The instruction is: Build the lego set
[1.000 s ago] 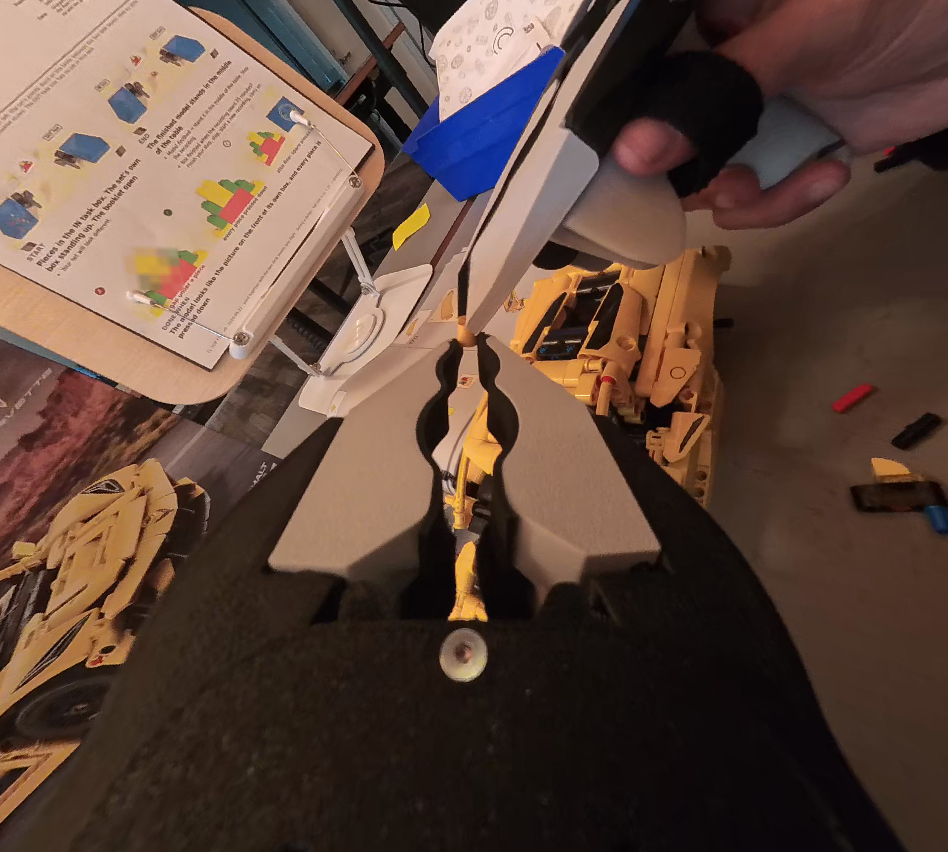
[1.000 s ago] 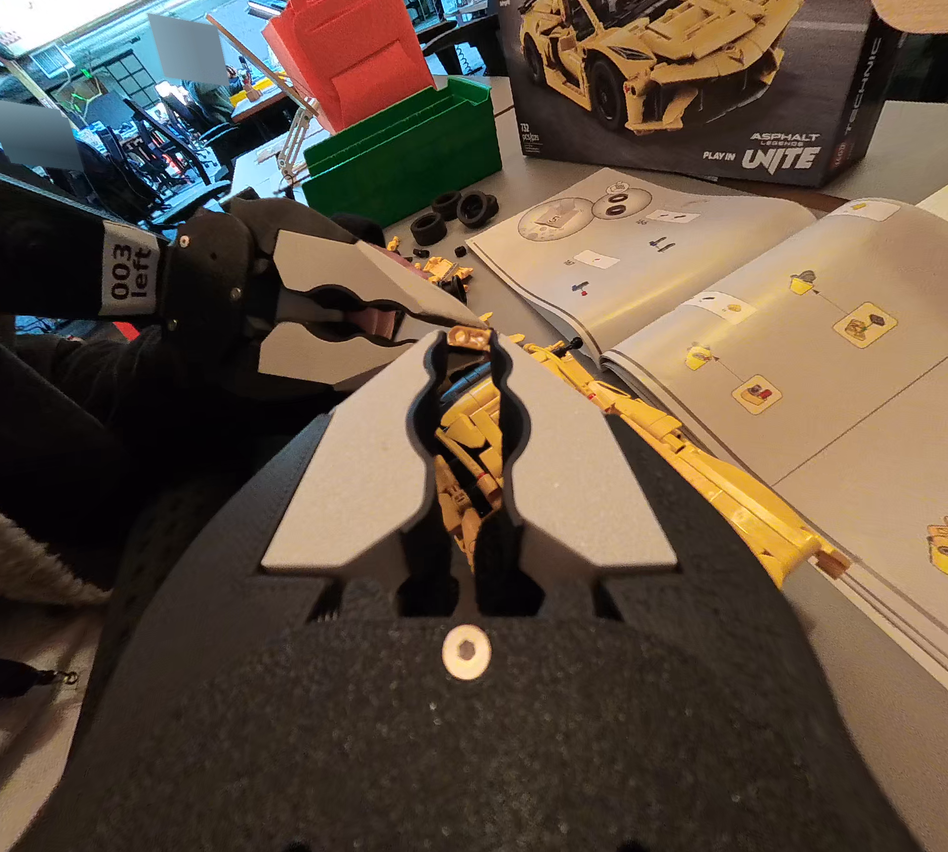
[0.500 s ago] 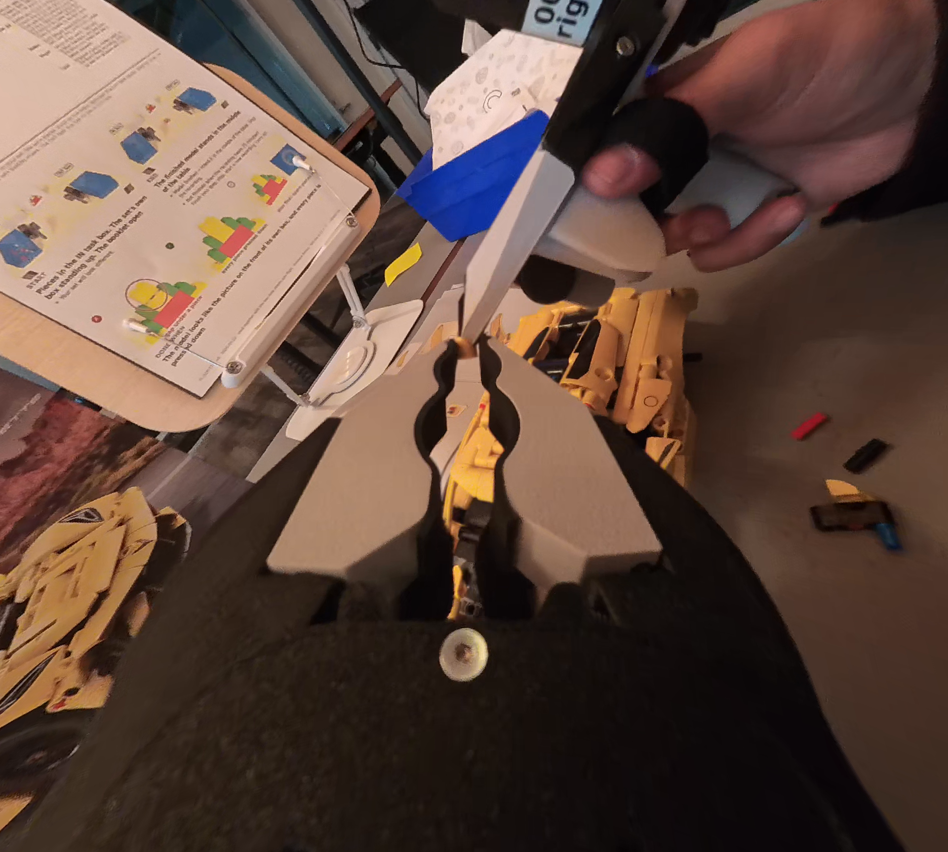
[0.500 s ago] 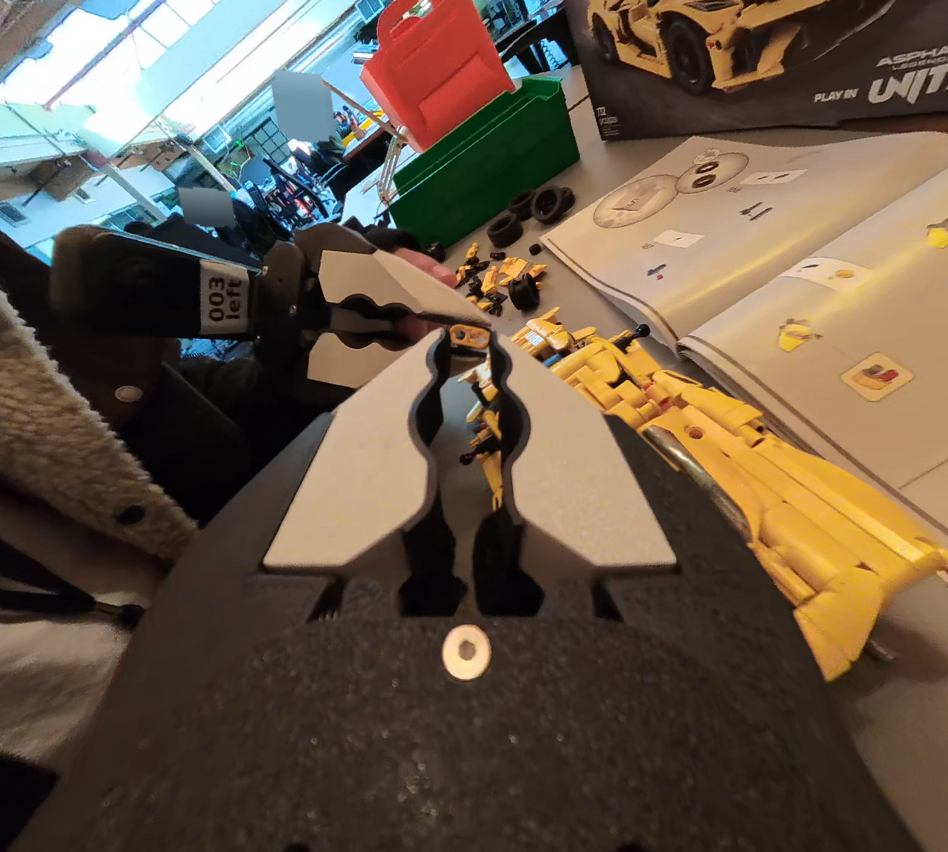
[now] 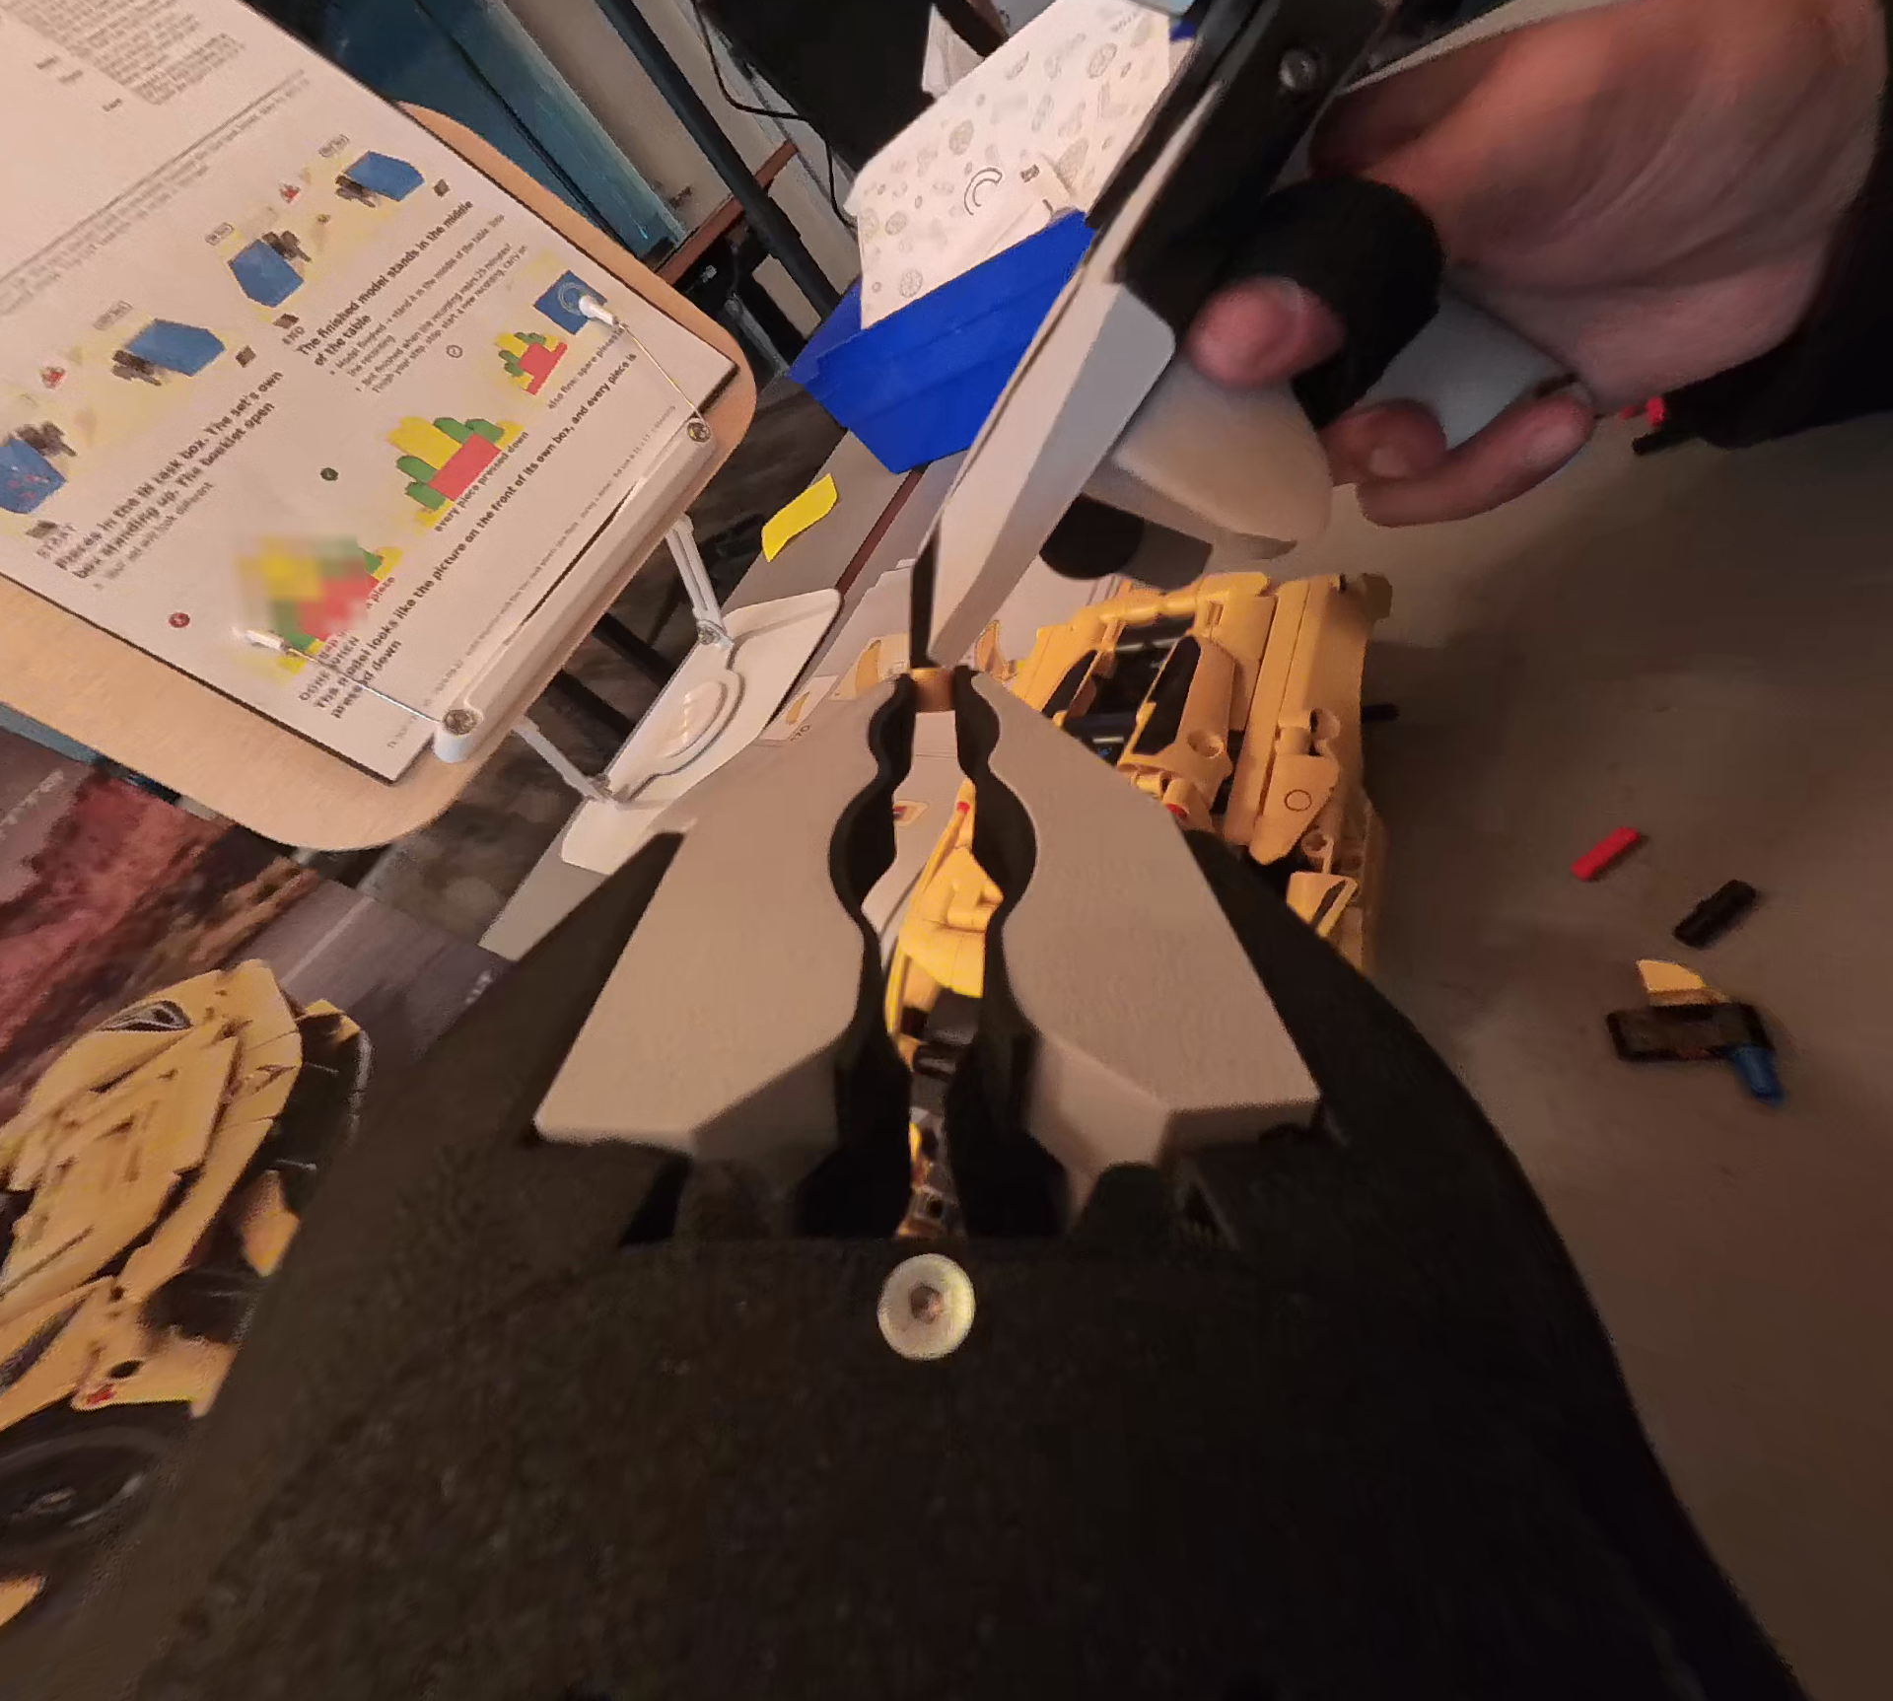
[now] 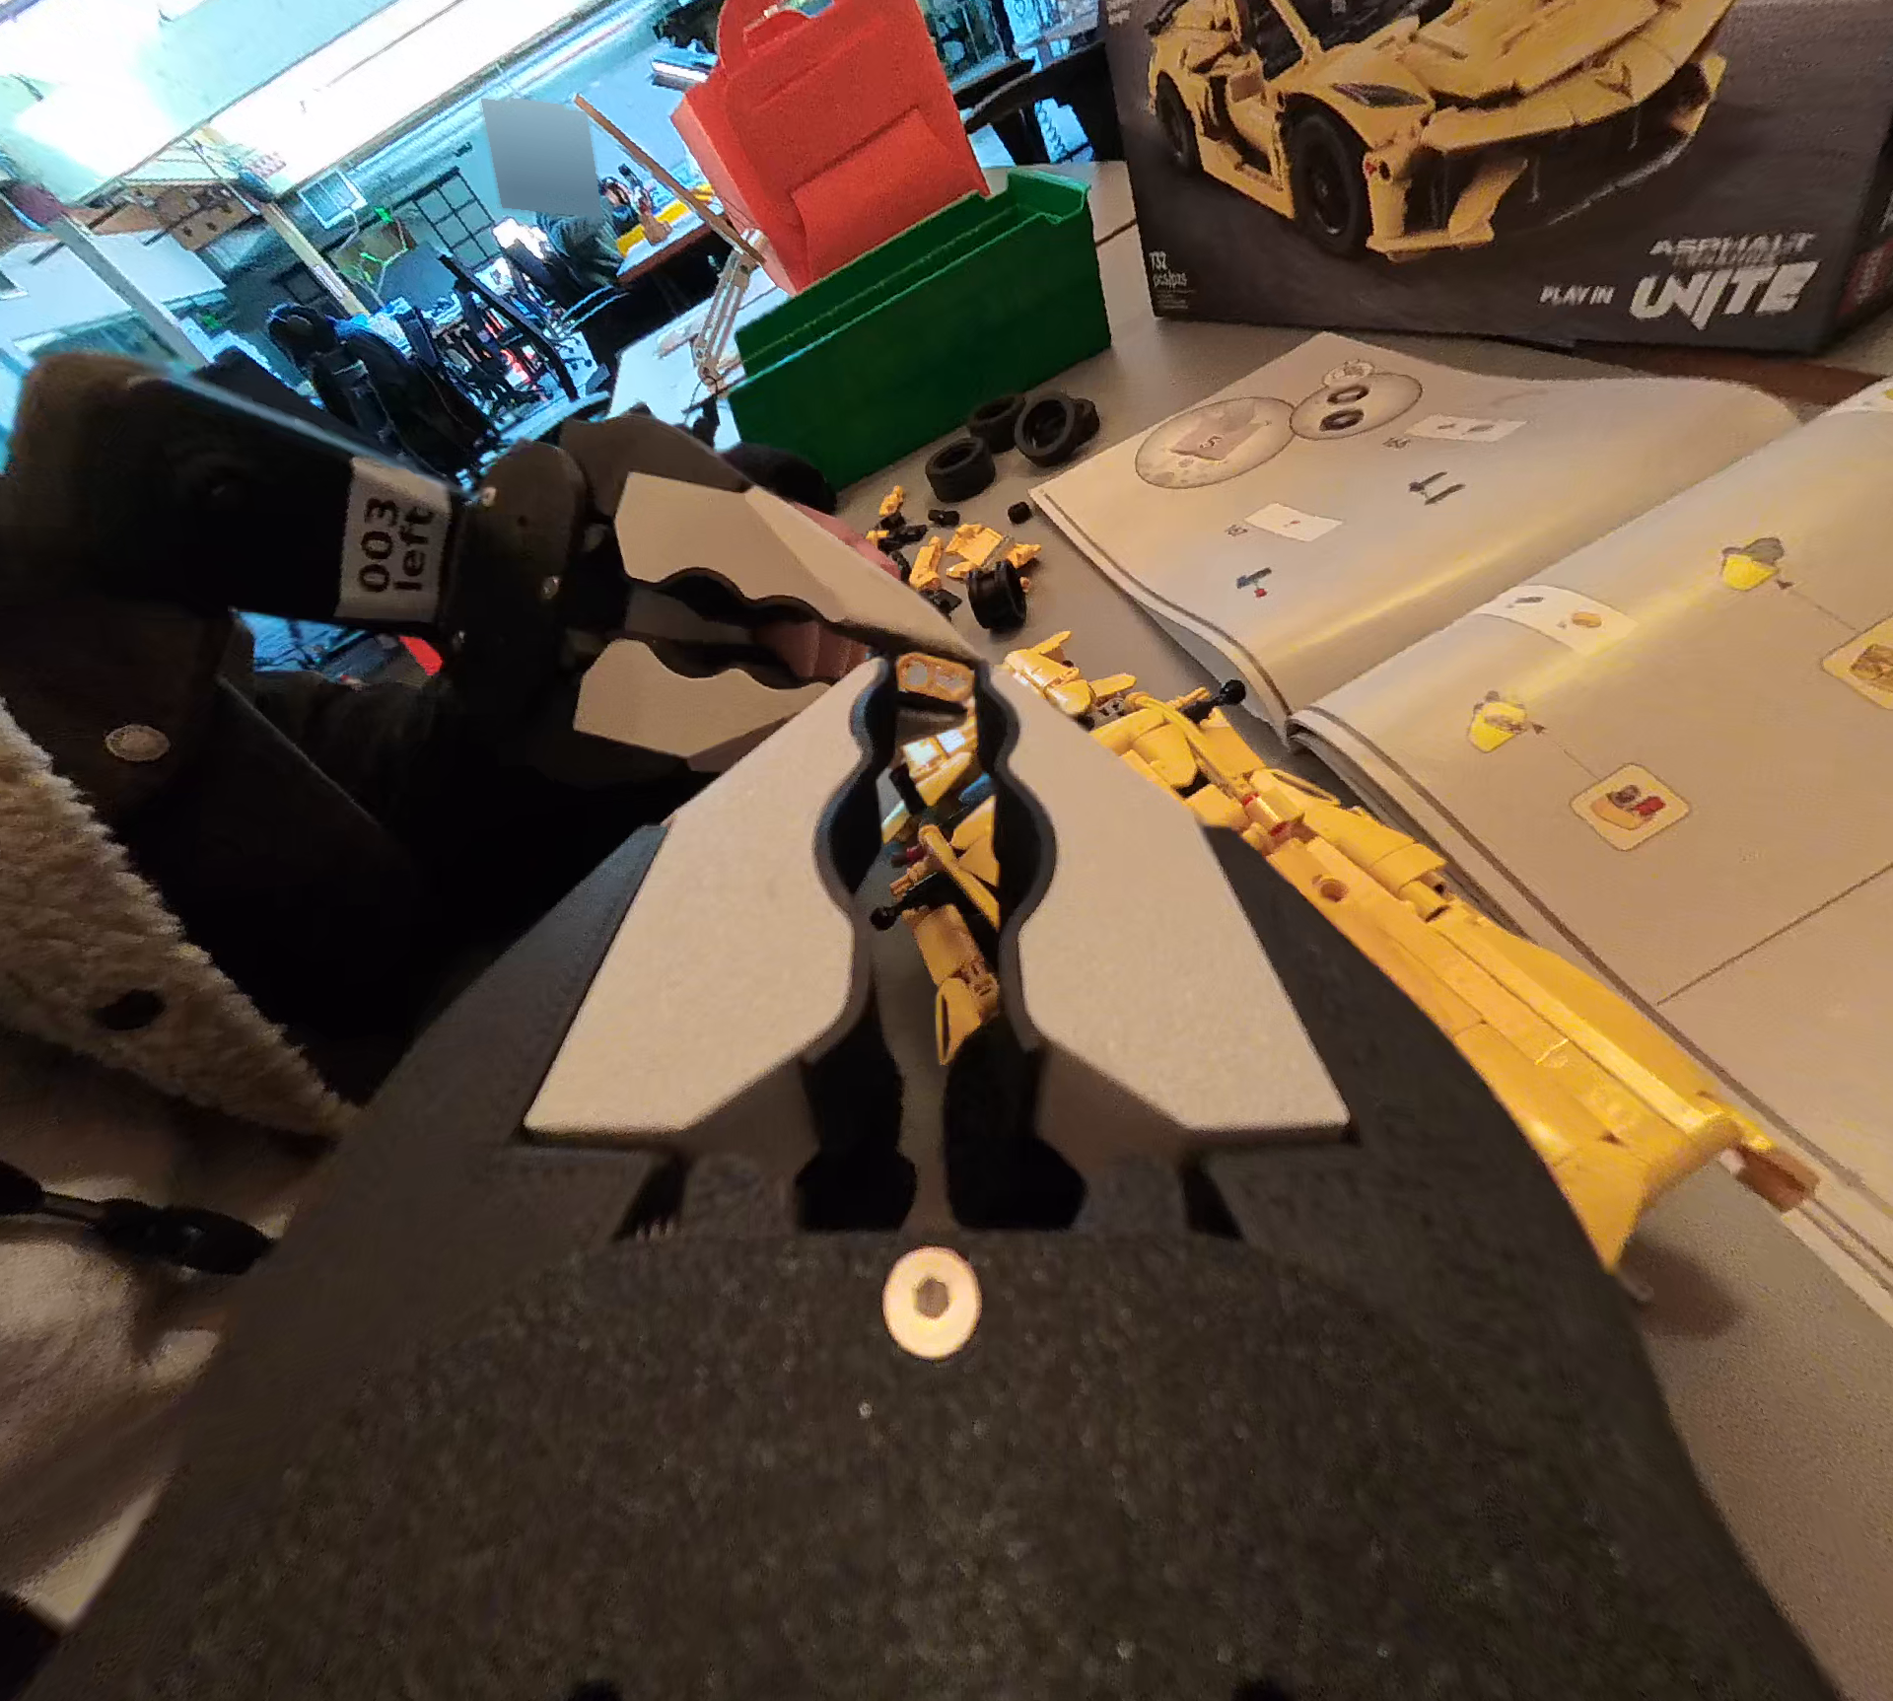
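Observation:
A small yellow pin-hole piece [image 6: 930, 679] is pinched in the tips of my right gripper [image 6: 934, 691], which is shut on it. My left gripper [image 5: 930, 691] meets it tip to tip and is shut on the same small piece [image 5: 928, 685]. In the right wrist view the left gripper [image 6: 927, 646] comes in from the left. In the left wrist view the right gripper [image 5: 937, 643] comes down from the upper right, held by a hand. The partly built yellow car [image 5: 1229, 730] lies on the table just below both tips, and also shows in the right wrist view [image 6: 1383, 914].
The set's box [image 6: 1485, 95] stands at the back, with the open instruction booklet [image 6: 1537, 627] in front. A green bin [image 6: 922, 351] holds a red carrier [image 6: 830, 136]. Black tyres [image 6: 1024, 433] and loose pieces [image 6: 963, 545] lie nearby. A sheet on a stand [image 5: 307, 381], a blue bin [image 5: 942, 361] and stray parts [image 5: 1690, 1027] are also there.
Both grippers stay tip to tip on the small piece. The pair has shifted and tilted a little above the car, so the views have swung.

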### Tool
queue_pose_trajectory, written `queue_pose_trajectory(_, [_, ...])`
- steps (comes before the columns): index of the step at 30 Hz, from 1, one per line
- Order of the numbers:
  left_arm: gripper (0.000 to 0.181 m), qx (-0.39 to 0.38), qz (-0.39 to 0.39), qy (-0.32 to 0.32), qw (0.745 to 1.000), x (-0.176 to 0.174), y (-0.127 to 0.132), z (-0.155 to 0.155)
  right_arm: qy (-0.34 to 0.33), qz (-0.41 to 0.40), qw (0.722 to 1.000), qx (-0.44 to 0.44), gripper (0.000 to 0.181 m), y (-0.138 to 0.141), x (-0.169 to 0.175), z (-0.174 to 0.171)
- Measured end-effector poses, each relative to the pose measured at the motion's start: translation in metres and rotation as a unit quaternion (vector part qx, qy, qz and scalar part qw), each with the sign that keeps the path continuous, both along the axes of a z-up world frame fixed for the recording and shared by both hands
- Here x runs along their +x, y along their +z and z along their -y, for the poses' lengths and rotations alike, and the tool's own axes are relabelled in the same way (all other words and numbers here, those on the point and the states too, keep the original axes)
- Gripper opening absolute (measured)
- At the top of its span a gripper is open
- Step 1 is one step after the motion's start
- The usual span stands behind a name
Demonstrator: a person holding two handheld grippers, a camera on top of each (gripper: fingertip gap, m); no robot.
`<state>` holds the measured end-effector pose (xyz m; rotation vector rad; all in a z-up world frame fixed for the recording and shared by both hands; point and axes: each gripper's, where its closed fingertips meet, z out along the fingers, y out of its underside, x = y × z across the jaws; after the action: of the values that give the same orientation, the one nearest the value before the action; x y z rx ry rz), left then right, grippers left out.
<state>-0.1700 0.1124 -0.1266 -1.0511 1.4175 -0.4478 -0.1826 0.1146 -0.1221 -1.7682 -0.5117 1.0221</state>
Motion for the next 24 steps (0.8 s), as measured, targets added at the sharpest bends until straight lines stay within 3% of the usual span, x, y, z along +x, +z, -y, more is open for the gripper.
queue_pose_trajectory(4, [0.007,-0.114,0.044,-0.004,0.992,-0.006,0.011,-0.011,-0.032,0.014,0.994,0.1,0.013,0.027,0.03,0.002])
queue_pose_trajectory(6, [0.007,-0.183,0.072,-0.011,0.98,-0.012,0.017,-0.019,-0.029,0.055,0.991,0.12,0.017,0.027,0.042,0.012])
queue_pose_trajectory(10, [0.007,-0.296,0.12,-0.044,0.947,-0.02,0.025,-0.025,0.039,0.219,0.975,0.024,0.016,-0.046,0.039,0.065])
queue_pose_trajectory(14, [0.007,-0.341,0.127,-0.075,0.928,-0.019,0.026,-0.019,0.046,0.281,0.958,-0.037,0.014,-0.11,0.027,0.106])
queue_pose_trajectory(16, [0.007,-0.347,0.117,-0.088,0.926,-0.017,0.023,-0.013,0.029,0.308,0.95,-0.036,0.012,-0.124,0.026,0.111])
queue_pose_trajectory(24, [0.007,-0.353,0.097,-0.169,0.915,-0.013,0.027,0.021,0.017,0.338,0.941,-0.021,0.011,-0.133,0.021,0.101])
